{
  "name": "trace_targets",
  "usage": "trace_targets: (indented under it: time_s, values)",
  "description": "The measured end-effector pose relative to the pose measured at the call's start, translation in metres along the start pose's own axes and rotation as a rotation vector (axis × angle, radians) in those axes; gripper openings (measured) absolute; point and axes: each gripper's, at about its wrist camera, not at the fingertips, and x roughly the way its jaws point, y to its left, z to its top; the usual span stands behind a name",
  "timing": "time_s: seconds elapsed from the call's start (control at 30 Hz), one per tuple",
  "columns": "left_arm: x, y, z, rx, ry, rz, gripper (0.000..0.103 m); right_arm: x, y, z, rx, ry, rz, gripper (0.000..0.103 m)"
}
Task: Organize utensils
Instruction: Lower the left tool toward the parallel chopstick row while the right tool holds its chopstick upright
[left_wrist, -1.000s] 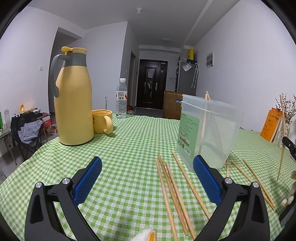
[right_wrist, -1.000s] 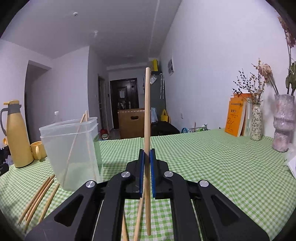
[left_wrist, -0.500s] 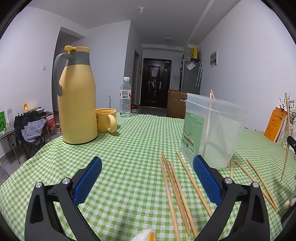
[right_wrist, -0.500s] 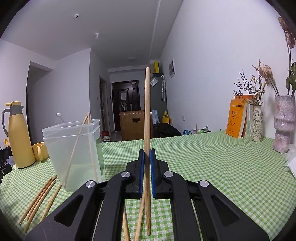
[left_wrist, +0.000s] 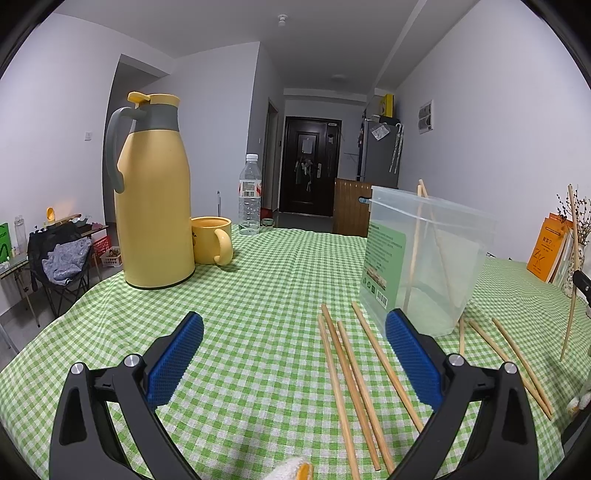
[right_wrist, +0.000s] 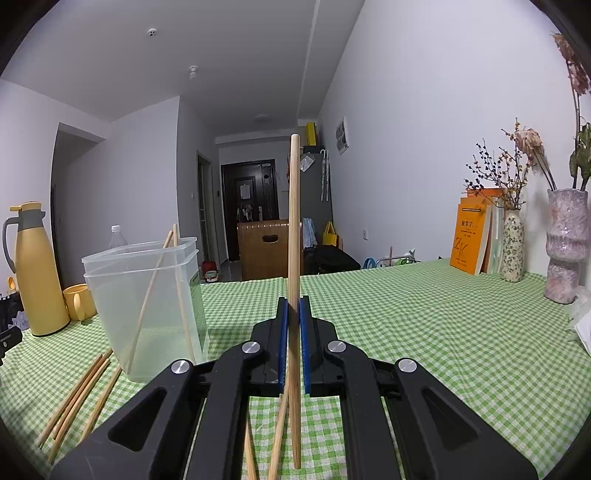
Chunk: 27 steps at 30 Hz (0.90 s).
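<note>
Tongs (right_wrist: 291, 306) above green checked tablecloth (right_wrist: 424, 332).

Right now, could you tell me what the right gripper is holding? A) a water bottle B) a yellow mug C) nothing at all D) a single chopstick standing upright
D: the right gripper is shut on one chopstick, which stands upright between its blue pads, while the mug sits far off beside the yellow jug.
</note>
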Motion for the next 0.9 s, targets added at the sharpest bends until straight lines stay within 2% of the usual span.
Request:
trace_targets:
  time_s: [0.4, 0.6, 0.77, 0.9]
  values:
    - [0.005, -0.006, 0.0, 0.03, 0.035, 0.025, 0.096, -0.001, 0.0, -0.001, 0.003, 0.0, 0.011, 0.007]
    - [0.003, -0.011, 0.014, 0.04, 0.056, 0.006, 0.096, 0.0, 0.0, 0.0, 0.004, 0.001, 0.019, 0.007]
    - [0.01, -0.018, 0.024, 0.064, 0.124, -0.005, 0.096, 0.001, 0.0, 0.0, 0.006, 0.004, 0.021, 0.007]
    - [0.022, -0.024, 0.032, 0.082, 0.215, -0.024, 0.096, 0.001, 0.0, 0.0, 0.006, 0.005, 0.02, 0.007]
